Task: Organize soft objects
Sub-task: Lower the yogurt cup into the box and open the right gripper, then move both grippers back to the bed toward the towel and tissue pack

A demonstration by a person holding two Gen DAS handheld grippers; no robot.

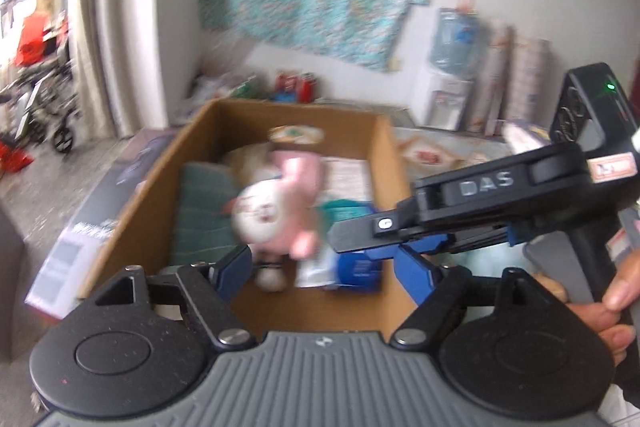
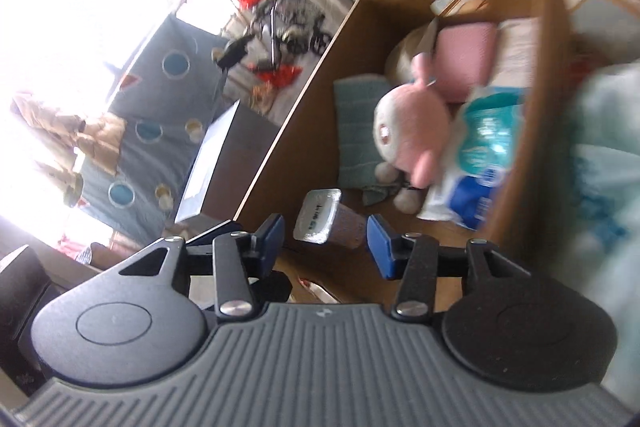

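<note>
Pink plush toy (image 1: pixel 280 211) in cardboard box (image 1: pixel 192 131) motion-blurred, face unreadable. Blue-white packet (image 1: pixel 352 267) near box's front wall partly hidden behind right gripper (image 1: pixel 340 239); print illegible. Hand (image 1: pixel 612 311) cut off by right edge. Pale blue fabric (image 2: pixel 600 167) smeared, cut off at edge, identity unclear.

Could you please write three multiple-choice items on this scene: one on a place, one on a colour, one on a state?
1. Where is the plush toy?
A. inside the cardboard box
B. on a chair
C. between gripper fingers

2. What colour is the plush toy's body?
A. yellow
B. pink
C. black

3. How does the left gripper stand?
A. shut on a towel
B. shut on nothing
C. open

Answers: 1 A, box walls surround it. 2 B, pink shows in both views. 3 C, its blue pads stand apart, holding nothing.
</note>
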